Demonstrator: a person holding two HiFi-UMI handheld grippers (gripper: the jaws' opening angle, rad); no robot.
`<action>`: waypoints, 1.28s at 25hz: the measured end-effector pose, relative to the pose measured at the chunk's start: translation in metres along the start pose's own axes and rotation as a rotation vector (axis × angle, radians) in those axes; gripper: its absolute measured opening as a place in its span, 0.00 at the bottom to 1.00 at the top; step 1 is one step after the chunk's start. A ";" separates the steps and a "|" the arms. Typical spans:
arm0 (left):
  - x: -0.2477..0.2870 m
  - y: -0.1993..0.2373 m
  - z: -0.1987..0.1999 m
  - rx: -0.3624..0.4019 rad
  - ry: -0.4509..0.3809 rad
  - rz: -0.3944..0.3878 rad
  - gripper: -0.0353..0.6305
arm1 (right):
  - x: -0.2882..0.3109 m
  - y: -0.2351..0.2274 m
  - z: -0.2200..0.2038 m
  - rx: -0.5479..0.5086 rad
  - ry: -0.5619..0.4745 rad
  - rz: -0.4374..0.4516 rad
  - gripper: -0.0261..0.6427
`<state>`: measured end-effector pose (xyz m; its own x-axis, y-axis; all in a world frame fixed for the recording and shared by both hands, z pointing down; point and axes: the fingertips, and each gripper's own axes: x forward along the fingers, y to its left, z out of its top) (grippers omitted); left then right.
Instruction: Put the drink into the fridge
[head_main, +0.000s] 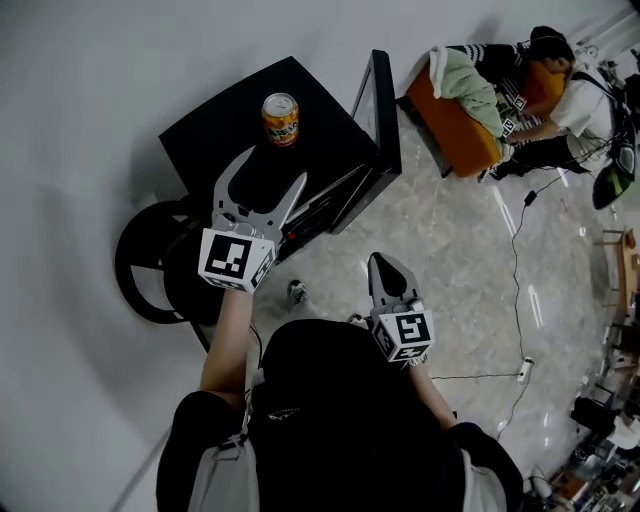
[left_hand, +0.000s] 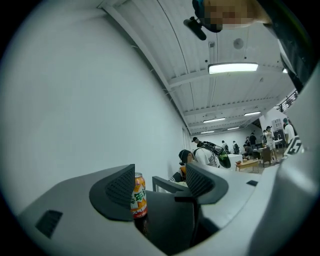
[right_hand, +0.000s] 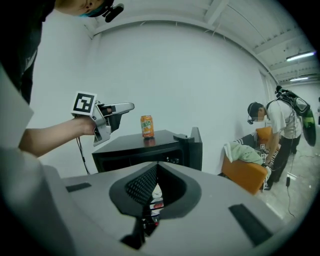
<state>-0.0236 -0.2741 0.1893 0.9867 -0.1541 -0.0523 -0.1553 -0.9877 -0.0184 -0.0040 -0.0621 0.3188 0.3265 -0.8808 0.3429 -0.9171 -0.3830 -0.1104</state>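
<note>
An orange drink can (head_main: 280, 118) stands upright on top of a black mini fridge (head_main: 225, 135) whose door (head_main: 381, 105) hangs open to the right. My left gripper (head_main: 272, 168) is held level just short of the can, jaws open and empty. In the left gripper view the can (left_hand: 139, 196) shows past the left pad of that gripper (left_hand: 160, 187). The right gripper view has the can (right_hand: 147, 126) a small gap beyond the left gripper (right_hand: 122, 107). My right gripper (head_main: 386, 263) hangs lower in front of the fridge, shut with nothing in it (right_hand: 154, 172).
A black round stand (head_main: 150, 262) sits on the floor left of the fridge. People are at an orange sofa (head_main: 455, 130) to the right. A cable (head_main: 516, 260) trails across the tiled floor. A white wall stands behind the fridge.
</note>
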 end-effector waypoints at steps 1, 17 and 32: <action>0.008 0.006 -0.002 -0.002 0.011 0.000 0.52 | 0.002 -0.001 0.002 0.007 -0.001 -0.016 0.06; 0.073 0.072 -0.061 -0.099 0.150 0.021 0.61 | 0.029 -0.006 0.010 0.040 0.000 -0.170 0.06; 0.096 0.076 -0.075 -0.082 0.190 -0.007 0.59 | 0.040 -0.014 0.003 0.059 0.018 -0.215 0.06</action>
<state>0.0633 -0.3656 0.2574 0.9804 -0.1420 0.1367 -0.1517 -0.9864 0.0633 0.0227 -0.0932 0.3310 0.5082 -0.7725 0.3807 -0.8120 -0.5771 -0.0873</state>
